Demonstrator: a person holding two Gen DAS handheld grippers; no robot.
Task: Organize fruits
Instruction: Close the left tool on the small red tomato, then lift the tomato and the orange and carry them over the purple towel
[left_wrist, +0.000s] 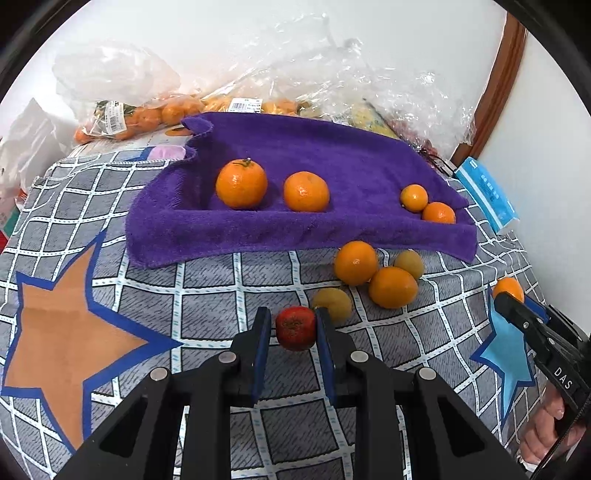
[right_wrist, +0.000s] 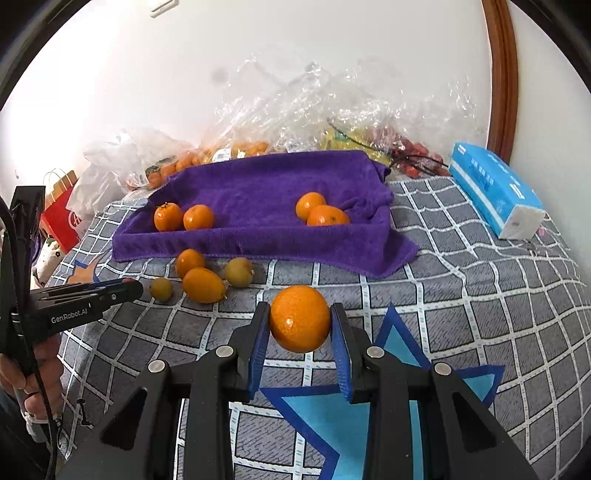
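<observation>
- Left tool (left_wrist: 295, 328) clamps a small red fruit (left_wrist: 295, 328); right tool (right_wrist: 300, 321) clamps an orange (right_wrist: 300, 318).
- Next, I'd judge: carry both onto the purple towel (left_wrist: 332, 147), among like fruit.

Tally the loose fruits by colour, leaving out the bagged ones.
orange fruits: 7
yellow-green fruits: 2
red fruit: 1
Total: 10
</observation>
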